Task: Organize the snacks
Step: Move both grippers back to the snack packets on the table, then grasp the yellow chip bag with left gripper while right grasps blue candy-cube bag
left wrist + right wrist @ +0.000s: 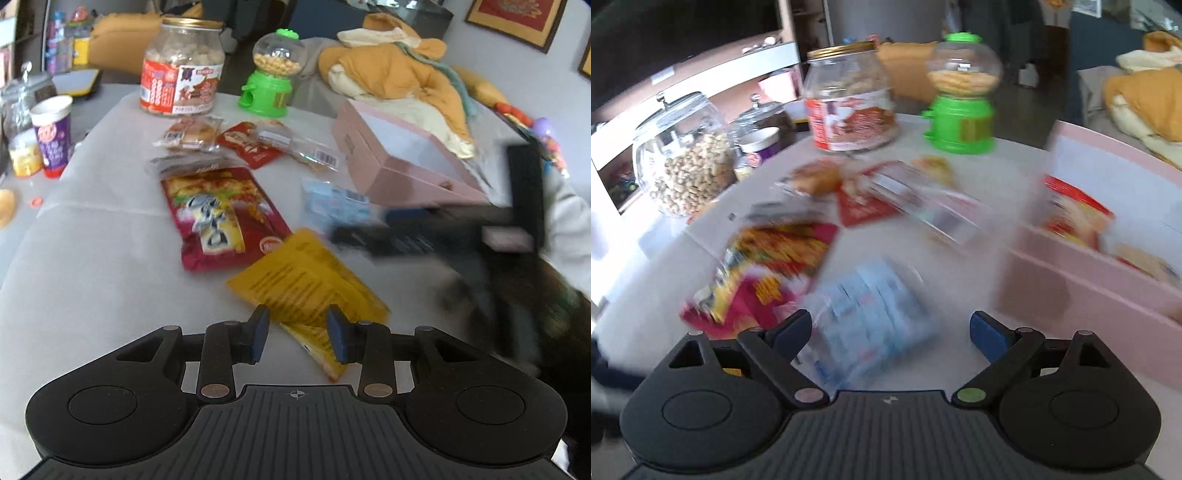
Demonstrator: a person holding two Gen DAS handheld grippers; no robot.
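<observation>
Yellow packet (308, 286) is lying between the left tongs (298, 334), whose narrowly spread pads aren't pressing it. Right tongs (891, 334) are gaping over a blue packet (871, 314) on the grey counter (103, 266), beside the pink box (402, 166).

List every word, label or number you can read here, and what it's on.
None reads clearly.
Jar label: print too blurred.
Purple cup: logo illegible.
Yellow packet: fine print too small.
Red bag: logo blurred.
Barcode sticker: digits unreadable.
</observation>
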